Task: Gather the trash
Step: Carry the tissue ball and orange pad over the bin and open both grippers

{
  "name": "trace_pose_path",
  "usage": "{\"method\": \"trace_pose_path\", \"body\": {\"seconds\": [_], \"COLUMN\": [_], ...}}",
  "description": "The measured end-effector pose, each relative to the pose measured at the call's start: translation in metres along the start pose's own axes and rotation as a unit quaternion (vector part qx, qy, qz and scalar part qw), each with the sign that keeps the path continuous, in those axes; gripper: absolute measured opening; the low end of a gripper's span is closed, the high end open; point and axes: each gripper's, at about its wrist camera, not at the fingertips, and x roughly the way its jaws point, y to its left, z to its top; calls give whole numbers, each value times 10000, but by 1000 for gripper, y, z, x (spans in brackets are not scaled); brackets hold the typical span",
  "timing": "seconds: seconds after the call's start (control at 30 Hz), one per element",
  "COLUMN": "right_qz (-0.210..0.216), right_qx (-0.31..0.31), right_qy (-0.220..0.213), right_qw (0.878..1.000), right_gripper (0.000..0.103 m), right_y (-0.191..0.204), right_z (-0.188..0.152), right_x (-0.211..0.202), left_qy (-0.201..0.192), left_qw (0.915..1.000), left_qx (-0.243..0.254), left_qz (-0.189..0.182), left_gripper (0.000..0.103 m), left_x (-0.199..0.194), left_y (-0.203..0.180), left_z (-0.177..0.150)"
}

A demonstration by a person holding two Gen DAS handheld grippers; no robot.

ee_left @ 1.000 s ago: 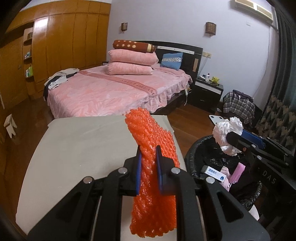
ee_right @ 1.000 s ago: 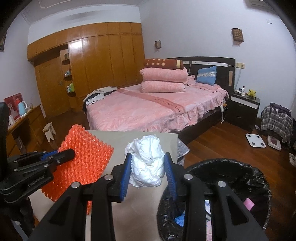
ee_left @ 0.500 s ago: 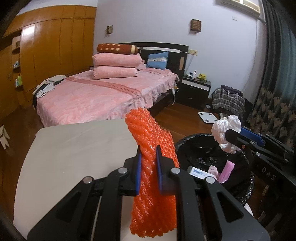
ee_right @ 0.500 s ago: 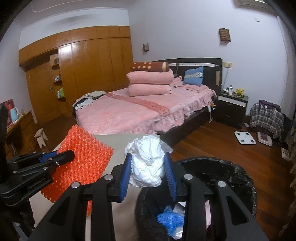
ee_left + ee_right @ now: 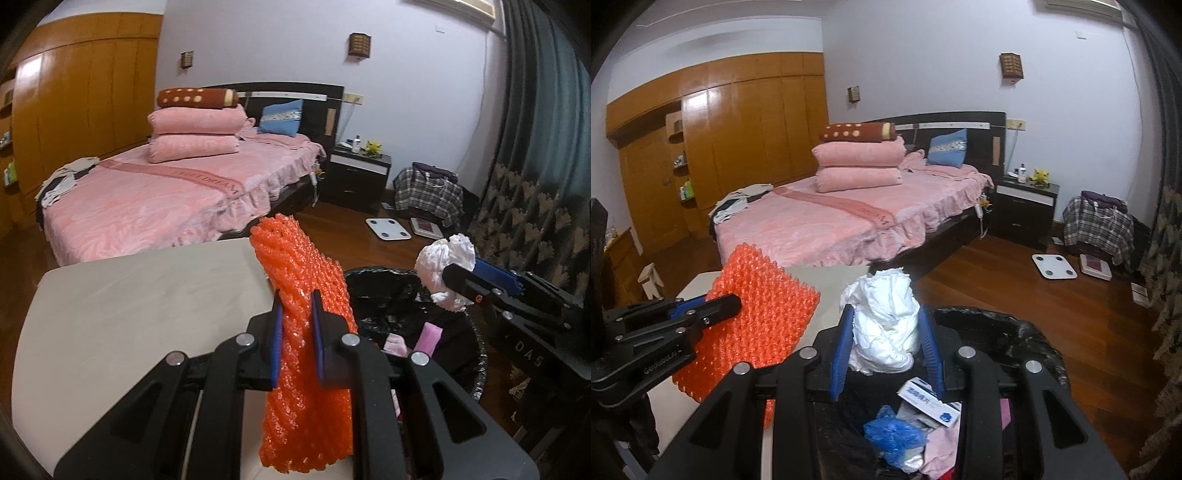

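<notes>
Over the pale grey tabletop point(image 5: 140, 306), on my left, my left gripper point(image 5: 297, 332) is clamped on a sheet of bright orange foam netting point(image 5: 306, 369), which stands on edge between the blue pads and reaches up past the table's right-hand edge. A second ago this sheet sat squarely over the table; now its upper corner overlaps the rim of the bin. Further right stands the round bin lined with a black plastic bag point(image 5: 384, 291), already holding a blue crumpled wrapper point(image 5: 892, 435), pink scraps and a small white and blue carton point(image 5: 929, 400). My right gripper point(image 5: 886, 339) pinches a crumpled wad of white tissue paper point(image 5: 882, 325), jaws fairly narrow around it. This hand has travelled the most: it was over the table beside the bin, and it now hangs above the open bag. I judge the tissue is ready to drop, with the orange netting next in line.

As for writing, the side of my left gripper reads "GenRobot.AI" in the right wrist view, and the body of my right gripper shows "DAS" in the left wrist view. The red band across the pink bedspread point(image 5: 155, 192) carries letters that look like "DREAM". The carton's blue print is too small to read.
</notes>
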Motion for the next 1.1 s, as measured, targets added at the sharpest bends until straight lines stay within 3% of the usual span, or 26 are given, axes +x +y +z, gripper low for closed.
{"method": "trace_pose_path", "body": {"seconds": [0.63,1.1], "right_qz": [-453,-675], "right_qx": [264,355], "right_qy": [130,324], "right_qw": [9985,9966], "right_gripper": [35,35], "right_y": [-47,-66], "right_z": [-7,-16], "right_x": [9,24], "left_qy": [182,325], "left_qw": [9985,9972], "left_qx": [312,309], "left_qz": [-414,-597], "left_gripper": [13,13], "left_x": [51,81], "left_y": [-40,-45], "left_z": [2,3]}}
